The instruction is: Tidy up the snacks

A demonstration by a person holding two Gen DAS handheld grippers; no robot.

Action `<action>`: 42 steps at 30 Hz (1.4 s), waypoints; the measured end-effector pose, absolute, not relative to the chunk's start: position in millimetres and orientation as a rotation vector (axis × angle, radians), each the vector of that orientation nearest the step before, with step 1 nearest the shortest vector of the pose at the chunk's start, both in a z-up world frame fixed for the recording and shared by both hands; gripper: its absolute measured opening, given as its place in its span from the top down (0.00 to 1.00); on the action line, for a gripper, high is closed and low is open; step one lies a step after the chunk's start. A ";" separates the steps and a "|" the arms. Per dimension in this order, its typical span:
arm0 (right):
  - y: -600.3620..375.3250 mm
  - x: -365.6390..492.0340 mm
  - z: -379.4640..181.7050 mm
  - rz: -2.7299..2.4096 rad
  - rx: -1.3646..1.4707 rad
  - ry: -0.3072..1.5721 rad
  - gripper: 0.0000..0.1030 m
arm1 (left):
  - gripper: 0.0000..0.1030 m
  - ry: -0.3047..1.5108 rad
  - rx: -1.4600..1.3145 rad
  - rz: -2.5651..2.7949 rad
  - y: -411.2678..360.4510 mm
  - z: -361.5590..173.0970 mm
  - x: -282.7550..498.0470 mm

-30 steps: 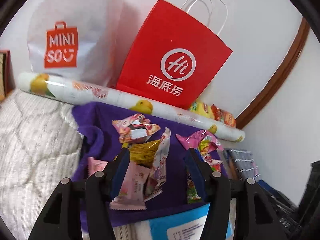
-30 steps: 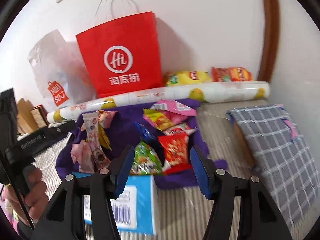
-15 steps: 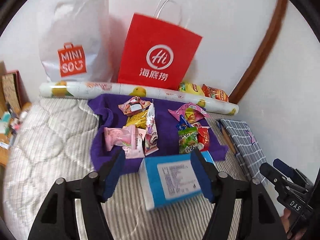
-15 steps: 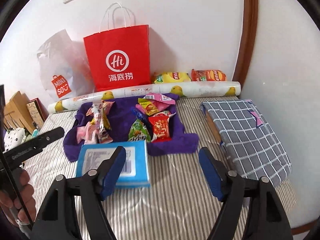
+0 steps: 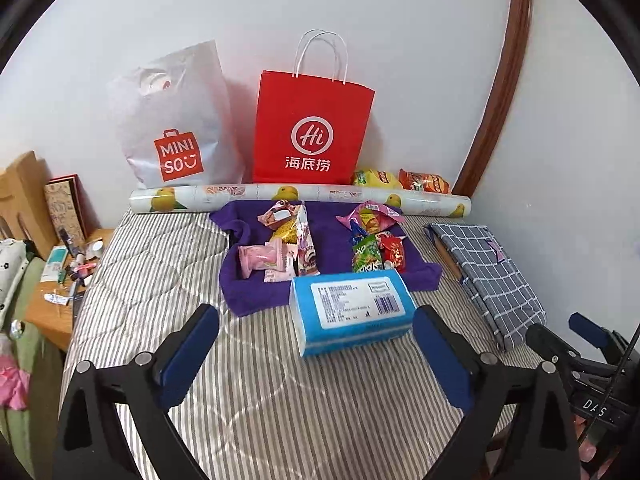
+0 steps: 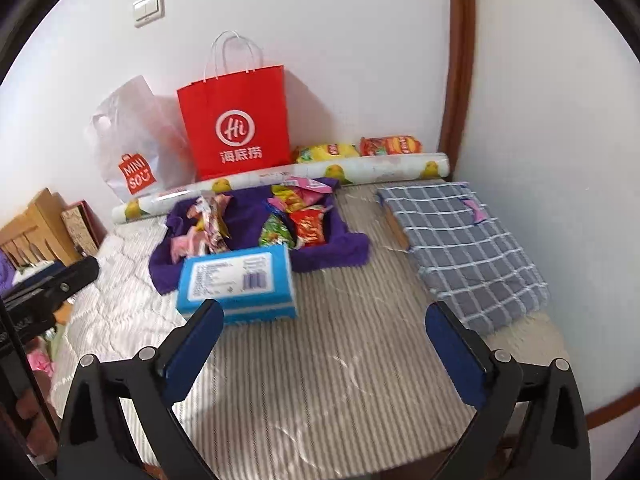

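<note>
Snacks (image 5: 320,240) lie ahead of my left gripper (image 5: 316,350), heaped on a purple cloth (image 5: 256,292) spread over the striped bed (image 5: 280,400). My left jaws stand wide apart and hold nothing. Just beyond them, between jaws and cloth, sits a blue tissue pack (image 5: 352,312), touching the cloth's near edge. Past the snacks a printed roll (image 5: 300,196) lies crosswise, with a red paper bag (image 5: 312,128) and a white plastic bag (image 5: 176,120) against the wall behind it. To the right lies a folded checked cloth (image 5: 488,276); my right gripper (image 5: 580,344) shows at the far right edge.

From the right wrist, my right gripper (image 6: 324,334) also gapes wide, empty. The tissue pack (image 6: 236,280) sits just beyond its left jaw, the snacks (image 6: 280,220) further ahead on the purple cloth (image 6: 332,248), the checked cloth (image 6: 460,240) ahead to the right.
</note>
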State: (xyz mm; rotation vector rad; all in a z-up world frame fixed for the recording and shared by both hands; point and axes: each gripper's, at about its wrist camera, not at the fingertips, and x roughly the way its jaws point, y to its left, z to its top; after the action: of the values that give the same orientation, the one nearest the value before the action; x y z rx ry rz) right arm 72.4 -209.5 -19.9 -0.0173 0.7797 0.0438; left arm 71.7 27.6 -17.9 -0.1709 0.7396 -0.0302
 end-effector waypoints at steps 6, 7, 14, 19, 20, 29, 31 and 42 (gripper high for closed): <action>-221.0 47.9 -13.8 0.046 0.007 0.771 0.02 | 0.04 0.741 -0.157 -0.031 16.2 -13.1 50.3; -222.0 43.7 -12.9 0.045 0.005 0.767 0.02 | 0.04 0.735 -0.149 -0.029 14.2 -11.5 46.0; -226.1 24.9 -8.6 0.045 0.007 0.758 0.02 | 0.04 0.727 -0.135 -0.033 6.9 -6.8 28.5; -227.5 16.4 -7.9 0.036 0.013 0.753 0.02 | 0.04 0.733 -0.125 -0.024 4.7 -7.5 23.1; -227.0 15.2 -7.5 0.032 0.011 0.750 0.02 | 0.04 0.733 -0.129 -0.025 4.8 -7.2 22.6; -222.9 12.3 -5.7 0.043 0.002 0.749 0.02 | 0.04 0.738 -0.122 -0.038 1.7 -5.8 20.2; -222.7 11.2 -5.1 0.044 0.003 0.746 0.02 | 0.04 0.741 -0.123 -0.040 1.8 -6.2 20.0; -225.0 8.7 -3.2 0.030 0.005 0.741 0.02 | 0.04 0.747 -0.122 -0.039 -0.1 -7.3 20.1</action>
State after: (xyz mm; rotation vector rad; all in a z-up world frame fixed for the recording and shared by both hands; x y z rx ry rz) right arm 8.7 -225.0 -3.2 0.0049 0.7407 0.0300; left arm 20.1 -0.1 -7.3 -0.1216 0.7475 -0.0392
